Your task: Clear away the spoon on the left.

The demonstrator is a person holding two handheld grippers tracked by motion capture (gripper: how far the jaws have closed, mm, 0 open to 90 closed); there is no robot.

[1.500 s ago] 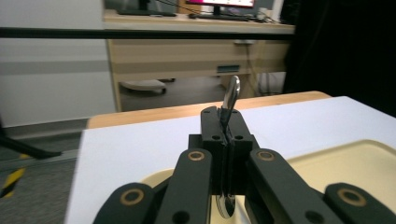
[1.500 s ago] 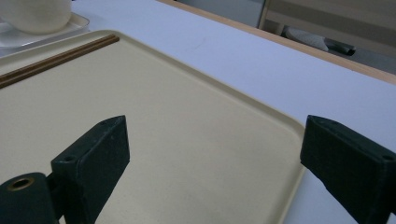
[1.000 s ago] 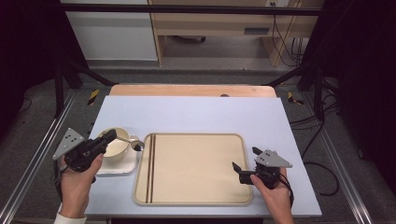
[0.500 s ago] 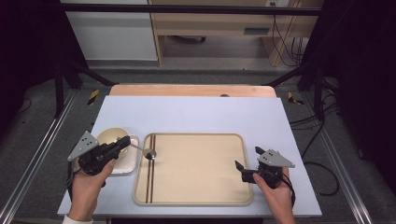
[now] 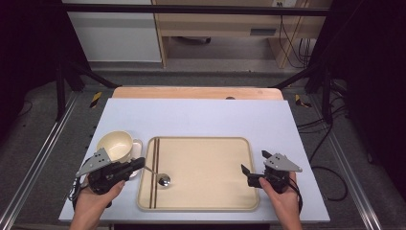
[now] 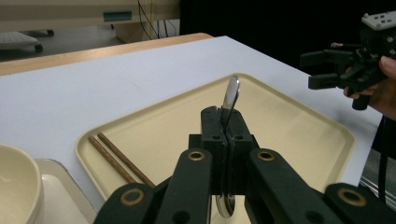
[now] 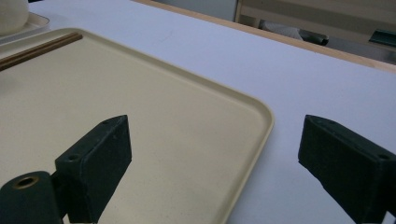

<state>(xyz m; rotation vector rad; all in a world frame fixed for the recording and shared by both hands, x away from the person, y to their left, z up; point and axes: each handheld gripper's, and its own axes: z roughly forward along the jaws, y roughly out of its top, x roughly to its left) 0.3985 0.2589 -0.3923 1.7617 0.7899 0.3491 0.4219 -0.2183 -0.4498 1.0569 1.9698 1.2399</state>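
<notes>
My left gripper [image 5: 140, 163] is shut on a metal spoon [image 5: 164, 180], whose shiny end hangs low over the left part of the beige tray [image 5: 206, 163]. In the left gripper view the spoon [image 6: 231, 93] sticks out past the closed jaws of that gripper [image 6: 223, 116], above the tray [image 6: 289, 135]. Two dark chopsticks [image 5: 154, 167] lie along the tray's left side. At the tray's right edge my right gripper [image 5: 246, 175] stands open and empty. Its own view shows that gripper [image 7: 215, 158] wide apart over the tray's corner [image 7: 163, 116].
A cream bowl [image 5: 116, 143] sits on a small white plate [image 5: 137, 143] left of the tray, just behind my left gripper. The light blue table top [image 5: 201, 115] stretches bare behind the tray. A wooden strip [image 5: 196, 92] runs along the far edge.
My left gripper has moved from over the bowl toward the near side and right, carrying the spoon over the tray's left part. The right gripper has stayed put.
</notes>
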